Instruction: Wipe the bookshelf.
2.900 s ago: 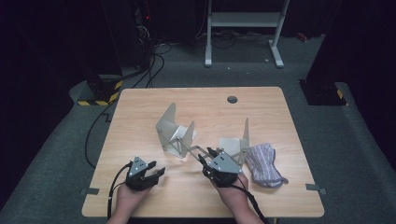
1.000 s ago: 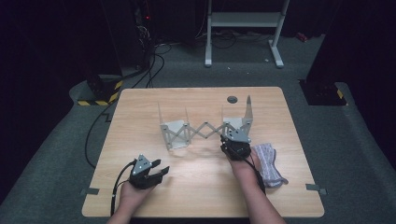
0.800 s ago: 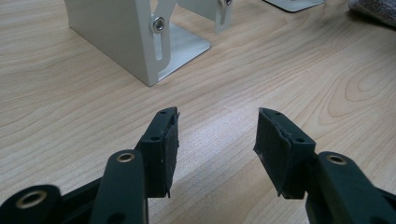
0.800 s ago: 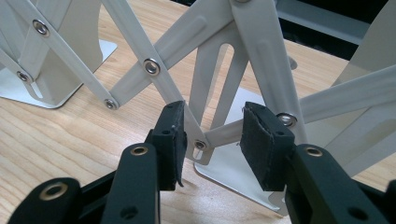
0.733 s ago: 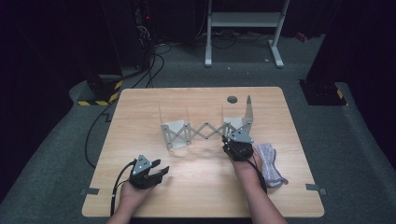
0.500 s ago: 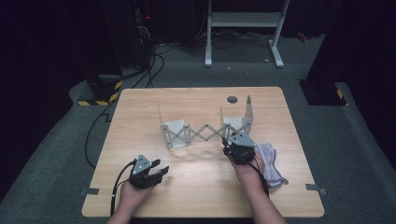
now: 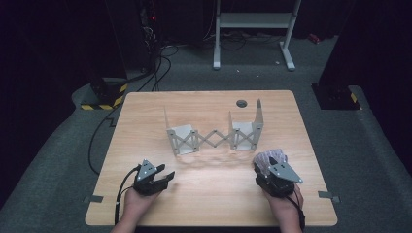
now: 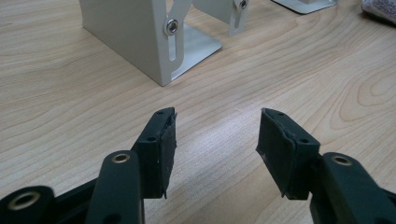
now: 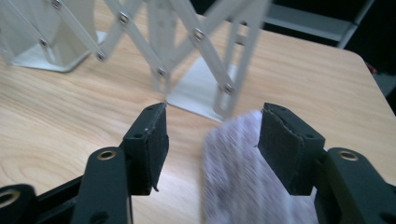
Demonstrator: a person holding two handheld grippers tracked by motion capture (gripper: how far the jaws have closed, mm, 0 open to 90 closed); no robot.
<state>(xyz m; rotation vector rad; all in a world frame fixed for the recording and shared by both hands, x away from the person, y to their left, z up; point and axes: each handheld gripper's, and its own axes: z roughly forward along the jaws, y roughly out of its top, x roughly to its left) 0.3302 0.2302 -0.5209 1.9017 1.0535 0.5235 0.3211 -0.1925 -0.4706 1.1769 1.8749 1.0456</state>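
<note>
- Both tongs stand released, nothing pinched in either one.
- Left gripper (image 7: 163, 177) rests at the near left of the table (image 7: 145, 121), jaws spread wide and empty; in the left gripper view its tips (image 8: 215, 140) hover over bare wood, pointing toward the left bracket of the rack.
- Right gripper (image 7: 265, 167) sits at the near right, its jaws having just been opening; in the right gripper view (image 9: 212, 140) a folded, patterned cloth (image 9: 243, 177) lies under and partly between the pads, blurred, without being pressed by them.
- In the high view the cloth (image 7: 271, 156) peeks out just ahead of the right gripper, lying on the table near the right bracket.
- An expanding scissor rack (image 7: 214, 138) of pale metal stands stretched out across the middle of the table, with an upright L-shaped bracket at each end and crossed slats between them.
- The rack's right bracket (image 9: 205, 93) stands just beyond the cloth; the two look close, though I cannot tell whether they touch.
- A round hole (image 7: 241, 103) sits in the tabletop behind the rack.
</note>
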